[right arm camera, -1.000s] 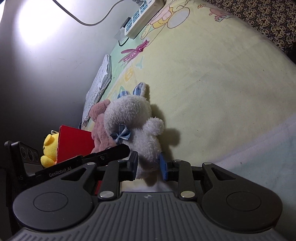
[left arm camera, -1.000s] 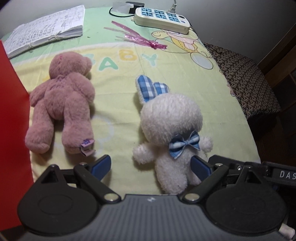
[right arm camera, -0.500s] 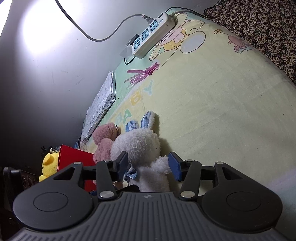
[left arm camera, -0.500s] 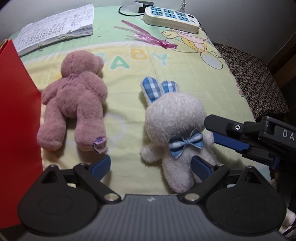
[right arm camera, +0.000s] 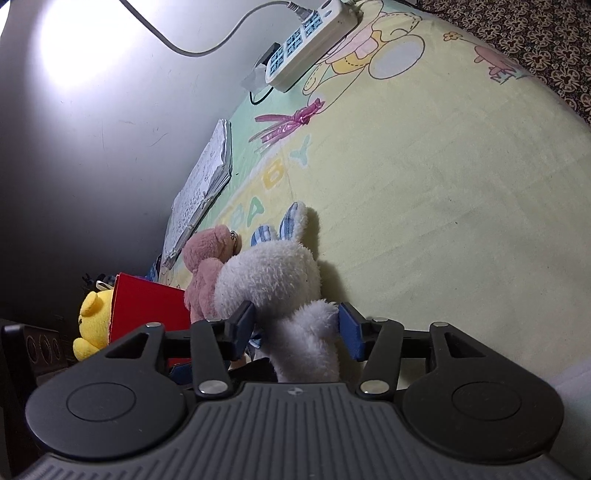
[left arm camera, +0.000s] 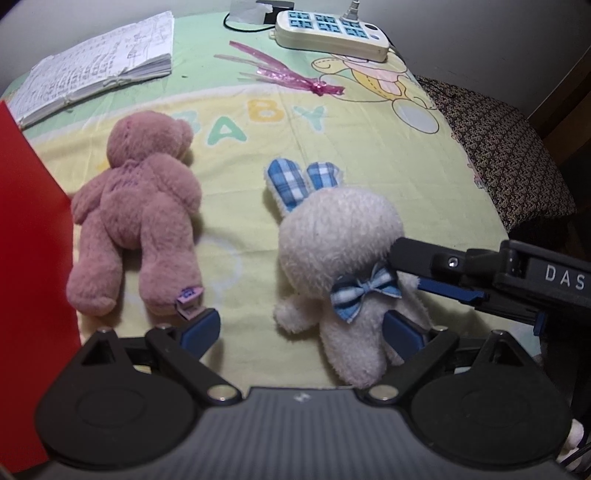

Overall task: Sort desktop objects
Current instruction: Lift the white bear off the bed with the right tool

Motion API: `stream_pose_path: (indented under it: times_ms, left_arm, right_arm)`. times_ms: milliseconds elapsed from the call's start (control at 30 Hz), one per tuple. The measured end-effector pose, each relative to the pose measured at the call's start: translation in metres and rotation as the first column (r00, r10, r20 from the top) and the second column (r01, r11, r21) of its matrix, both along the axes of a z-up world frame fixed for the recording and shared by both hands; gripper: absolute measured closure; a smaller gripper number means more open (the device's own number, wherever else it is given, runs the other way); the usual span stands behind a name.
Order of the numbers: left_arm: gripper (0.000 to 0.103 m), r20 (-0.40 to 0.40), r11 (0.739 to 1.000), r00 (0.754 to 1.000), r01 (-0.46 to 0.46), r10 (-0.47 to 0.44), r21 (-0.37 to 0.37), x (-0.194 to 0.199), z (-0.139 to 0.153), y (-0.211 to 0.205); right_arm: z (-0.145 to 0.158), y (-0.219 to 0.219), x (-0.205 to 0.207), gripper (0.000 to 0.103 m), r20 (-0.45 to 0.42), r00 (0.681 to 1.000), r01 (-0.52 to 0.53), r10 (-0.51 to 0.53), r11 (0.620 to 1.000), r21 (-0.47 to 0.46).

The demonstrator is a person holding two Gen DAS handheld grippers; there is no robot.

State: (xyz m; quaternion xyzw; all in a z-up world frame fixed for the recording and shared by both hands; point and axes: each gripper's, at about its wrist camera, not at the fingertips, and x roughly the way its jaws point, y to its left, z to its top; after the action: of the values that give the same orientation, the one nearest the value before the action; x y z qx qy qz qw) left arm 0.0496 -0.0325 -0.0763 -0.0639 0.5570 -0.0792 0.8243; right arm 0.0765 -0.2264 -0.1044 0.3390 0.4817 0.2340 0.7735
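Left wrist: cloth [left arm camera: 369, 155] printed "BABY", grey wall behind it. Left gripper [left arm camera: 301, 328] spread; right gripper [right arm camera: 295, 328] spread around white rabbit [right arm camera: 280, 288].

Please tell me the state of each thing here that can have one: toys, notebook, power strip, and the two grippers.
White rabbit: lying on the cloth, between the fingers of the right gripper.
Pink bear: lying face down, not held.
Notebook: open, flat.
Power strip: cable attached, sockets free.
Left gripper: open, holding nothing.
Right gripper: open around the rabbit's arm, no firm grip seen.
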Motion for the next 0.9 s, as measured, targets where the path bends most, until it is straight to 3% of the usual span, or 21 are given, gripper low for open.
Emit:
stream_pose_path:
  times_ms: [133, 433, 667, 733, 767, 900]
  left_arm:
    - [0.008, 0.001, 1.000, 1.000, 0.021, -0.021, -0.019, 0.000, 0.001, -0.003]
    - [0.008, 0.007, 0.997, 0.999, 0.036, -0.036, -0.071, -0.004, 0.005, 0.000]
    - [0.009, 0.008, 0.996, 0.999, 0.039, -0.039, -0.086, -0.007, 0.010, 0.009]
    - [0.010, 0.000, 0.996, 0.998, 0.065, -0.065, -0.064, -0.009, 0.007, 0.007]
    - [0.010, -0.004, 0.996, 0.998, 0.064, -0.064, -0.055, -0.010, 0.004, 0.007]
    - [0.011, -0.034, 0.996, 0.999, 0.039, -0.042, -0.076, -0.008, -0.007, 0.015]
  right_arm:
    - [-0.001, -0.009, 0.007, 0.049, 0.007, 0.999, 0.052, -0.052, 0.999, 0.012]
    - [-0.007, -0.001, 0.011, 0.049, -0.011, 1.000, -0.003, 0.004, 0.998, 0.059]
    - [-0.017, 0.005, 0.004, 0.054, -0.137, 0.990, 0.007, 0.017, 0.984, 0.176]
    - [-0.021, 0.010, -0.001, 0.063, -0.185, 0.981, -0.008, 0.055, 0.970, 0.243]
    - [-0.022, 0.013, -0.005, 0.063, -0.193, 0.979, -0.017, 0.072, 0.962, 0.272]
    - [-0.016, 0.019, -0.008, 0.060, -0.159, 0.985, -0.036, 0.066, 0.982, 0.183]
